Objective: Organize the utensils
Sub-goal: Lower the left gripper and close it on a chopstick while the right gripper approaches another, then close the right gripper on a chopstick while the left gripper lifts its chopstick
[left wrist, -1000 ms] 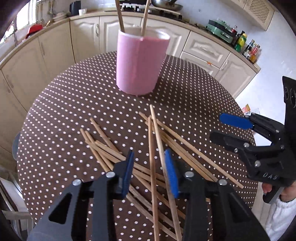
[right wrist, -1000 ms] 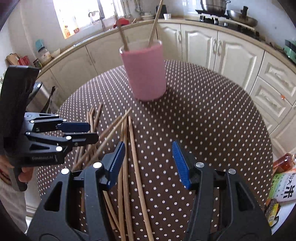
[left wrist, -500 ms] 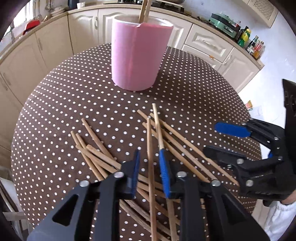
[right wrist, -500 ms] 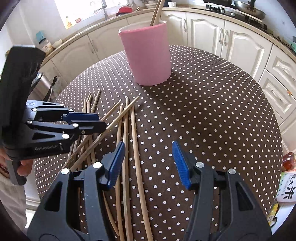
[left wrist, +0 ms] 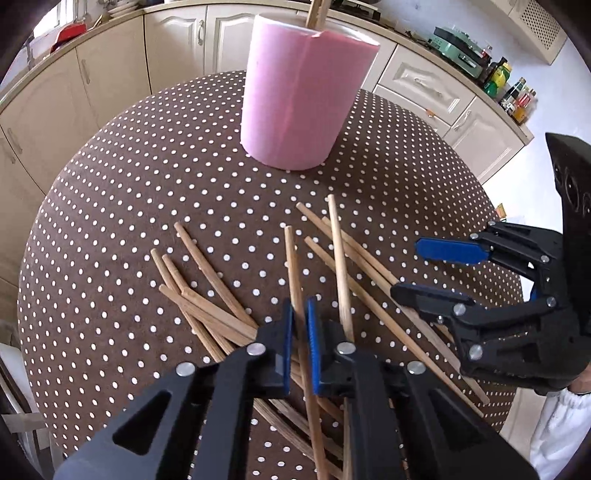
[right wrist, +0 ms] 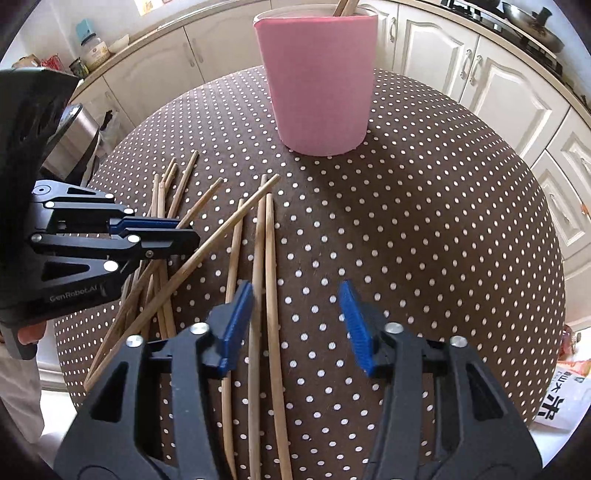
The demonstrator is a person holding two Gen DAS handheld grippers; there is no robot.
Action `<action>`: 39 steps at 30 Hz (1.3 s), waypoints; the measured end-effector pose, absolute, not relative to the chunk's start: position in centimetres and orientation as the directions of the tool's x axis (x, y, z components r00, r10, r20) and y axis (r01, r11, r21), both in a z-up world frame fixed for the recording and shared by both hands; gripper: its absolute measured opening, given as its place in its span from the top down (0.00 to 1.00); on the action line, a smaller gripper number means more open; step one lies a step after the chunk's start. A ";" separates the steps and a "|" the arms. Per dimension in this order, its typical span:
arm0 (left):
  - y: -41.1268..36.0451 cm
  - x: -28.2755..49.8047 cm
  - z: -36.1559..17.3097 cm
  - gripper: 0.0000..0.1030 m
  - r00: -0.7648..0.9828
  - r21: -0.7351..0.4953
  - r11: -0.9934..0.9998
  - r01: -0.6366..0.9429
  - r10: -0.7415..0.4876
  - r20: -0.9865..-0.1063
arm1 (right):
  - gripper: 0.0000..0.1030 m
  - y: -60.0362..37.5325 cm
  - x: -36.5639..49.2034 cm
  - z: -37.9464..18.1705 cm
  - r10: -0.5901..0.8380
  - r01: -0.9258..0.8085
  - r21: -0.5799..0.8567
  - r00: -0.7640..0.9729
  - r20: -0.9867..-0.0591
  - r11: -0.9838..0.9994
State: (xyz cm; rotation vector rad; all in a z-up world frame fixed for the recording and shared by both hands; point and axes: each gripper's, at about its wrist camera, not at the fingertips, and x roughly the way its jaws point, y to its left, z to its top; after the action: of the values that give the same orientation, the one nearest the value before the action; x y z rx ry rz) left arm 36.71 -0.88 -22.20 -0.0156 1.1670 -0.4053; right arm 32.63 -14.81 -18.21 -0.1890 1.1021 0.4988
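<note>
**Left gripper closed around one chopstick; right wide**

Since one second ago the left gripper point(left wrist: 300, 334) has narrowed from a wide gap to a slit, and the pink cup point(left wrist: 303, 99) looms larger in both views.

- Left gripper: blue pads narrow, a single chopstick point(left wrist: 295, 280) running between them. Contact looks made, grip appears closed on it.
- From the right wrist view the left gripper point(right wrist: 159, 230) sits low over the scattered pile, fingers nearly together.
- Right gripper point(right wrist: 297, 321): spread wide, holding nothing, poised above two parallel chopsticks point(right wrist: 267, 251) lying side by side on the bench point(right wrist: 424, 229).
- In the left wrist view the right gripper point(left wrist: 436, 273) is to the right, over the long sticks' far ends.
- Loose chopsticks point(left wrist: 207, 291) lie crossed and overlapping on the brown polka-dot cloth; several pass under the gripped one, so neighbours crowd the pick.
- Pink cup stands upright past the pile, apart from it, with chopsticks already upright inside point(right wrist: 345, 6).
- Surroundings: cream kitchen cabinets point(left wrist: 110, 70) behind the bench, bottles point(left wrist: 513, 96) on the counter at right, a printed packet point(right wrist: 565, 395) beyond the bench edge.
</note>
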 end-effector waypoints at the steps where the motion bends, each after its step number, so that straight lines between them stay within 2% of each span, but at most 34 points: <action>1: -0.7 36.8 -22.1 0.92 0.329 -0.224 0.927 0.301 -0.321 -0.888 | 0.59 -14.7 32.9 -18.1 0.284 -0.475 0.088 0.360 -0.889 0.876; 14: -0.1 36.2 -22.1 0.93 0.336 -0.229 0.925 0.302 -0.328 -0.883 | 0.67 -13.3 34.9 -18.3 0.269 -0.508 0.091 0.288 -0.919 0.856; 17: -0.2 36.5 -22.0 0.94 0.338 -0.227 0.927 0.299 -0.325 -0.883 | 0.76 -12.1 35.1 -18.5 0.199 -0.527 0.011 0.302 -0.932 0.850; 21: -0.2 36.9 -21.3 0.94 0.351 -0.221 0.932 0.289 -0.318 -0.881 | 0.92 -10.5 35.6 -18.6 0.166 -0.542 -0.031 0.311 -0.936 0.840; 22: -0.2 36.9 -20.9 0.94 0.356 -0.220 0.932 0.287 -0.317 -0.879 | 0.94 -10.2 35.7 -18.6 0.160 -0.541 -0.039 0.316 -0.935 0.840; 31: 0.0 34.8 -14.1 0.94 0.472 -0.190 0.930 0.315 -0.327 -0.819 | 0.94 -11.0 34.2 -15.2 0.262 -0.508 0.023 0.404 -0.876 0.861; 39: 0.2 31.6 -6.1 0.94 0.590 -0.174 0.915 0.364 -0.371 -0.718 | 0.94 -13.5 31.2 -7.4 0.394 -0.494 0.084 0.567 -0.724 0.865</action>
State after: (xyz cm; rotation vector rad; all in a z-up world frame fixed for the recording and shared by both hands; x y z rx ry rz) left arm 31.60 0.16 -6.06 -0.0094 0.8375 -0.4276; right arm 31.19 -13.53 -7.40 -0.1330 0.8155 0.5239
